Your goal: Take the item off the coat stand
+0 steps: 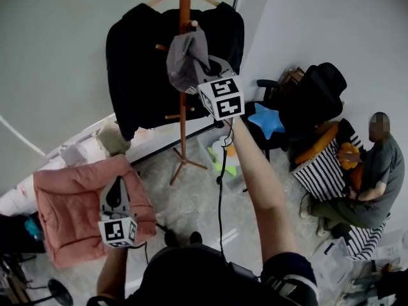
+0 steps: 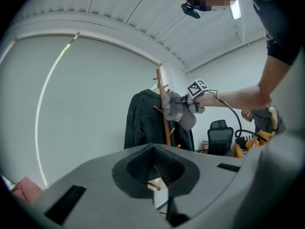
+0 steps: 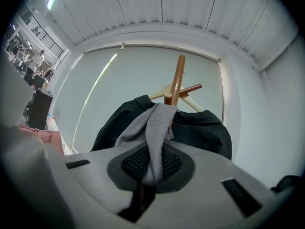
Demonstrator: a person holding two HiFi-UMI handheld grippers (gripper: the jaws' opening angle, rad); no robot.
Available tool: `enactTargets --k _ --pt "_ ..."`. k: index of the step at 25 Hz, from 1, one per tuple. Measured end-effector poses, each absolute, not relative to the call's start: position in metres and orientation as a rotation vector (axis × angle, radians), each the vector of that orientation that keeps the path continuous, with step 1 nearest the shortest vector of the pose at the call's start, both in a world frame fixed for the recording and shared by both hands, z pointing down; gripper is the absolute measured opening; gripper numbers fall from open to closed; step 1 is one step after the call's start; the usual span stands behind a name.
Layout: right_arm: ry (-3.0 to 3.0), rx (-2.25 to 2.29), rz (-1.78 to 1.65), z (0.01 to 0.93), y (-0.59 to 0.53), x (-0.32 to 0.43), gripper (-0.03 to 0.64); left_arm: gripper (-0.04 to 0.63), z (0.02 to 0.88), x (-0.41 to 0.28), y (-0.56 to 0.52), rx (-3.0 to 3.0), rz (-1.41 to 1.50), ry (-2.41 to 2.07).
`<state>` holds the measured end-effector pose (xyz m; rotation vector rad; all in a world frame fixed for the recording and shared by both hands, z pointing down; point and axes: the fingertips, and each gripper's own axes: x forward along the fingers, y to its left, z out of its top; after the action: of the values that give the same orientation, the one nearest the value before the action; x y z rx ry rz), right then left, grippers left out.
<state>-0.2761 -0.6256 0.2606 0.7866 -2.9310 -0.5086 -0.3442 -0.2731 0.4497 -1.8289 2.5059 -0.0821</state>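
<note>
The right hand-held gripper [image 1: 199, 67] is raised level at the coat stand [image 1: 183, 116], its jaws pinching a fold of the grey cap [image 1: 183, 57]. The cap lies against the stand's pole, up among the pegs. It hangs in front of a black jacket [image 1: 137, 75] that spreads wide to both sides of the pole. Whether the cap is still hooked on a peg cannot be told.

A pale wall [image 1: 51, 50] stands close behind the stand. To the right, an office chair [image 1: 315, 97], a blue star cushion [image 1: 266, 120] and a seated person [image 1: 373, 177] crowd the corner.

The left hand-held gripper [image 1: 116, 195] hangs low over a pink cushion [image 1: 64, 209], well apart from the stand, jaws pressed together on nothing. Bare floor [image 1: 191, 196] lies between the stand's feet and the person holding the grippers.
</note>
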Motion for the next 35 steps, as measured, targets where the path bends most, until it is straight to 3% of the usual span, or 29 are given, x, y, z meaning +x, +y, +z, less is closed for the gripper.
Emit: enactTargets --k 35 --pt "-3.047 0.854 -0.815 0.159 -0.524 -0.195 0.026 0.023 0.443 -0.331 -0.264 -1.852 -0.075 2.468"
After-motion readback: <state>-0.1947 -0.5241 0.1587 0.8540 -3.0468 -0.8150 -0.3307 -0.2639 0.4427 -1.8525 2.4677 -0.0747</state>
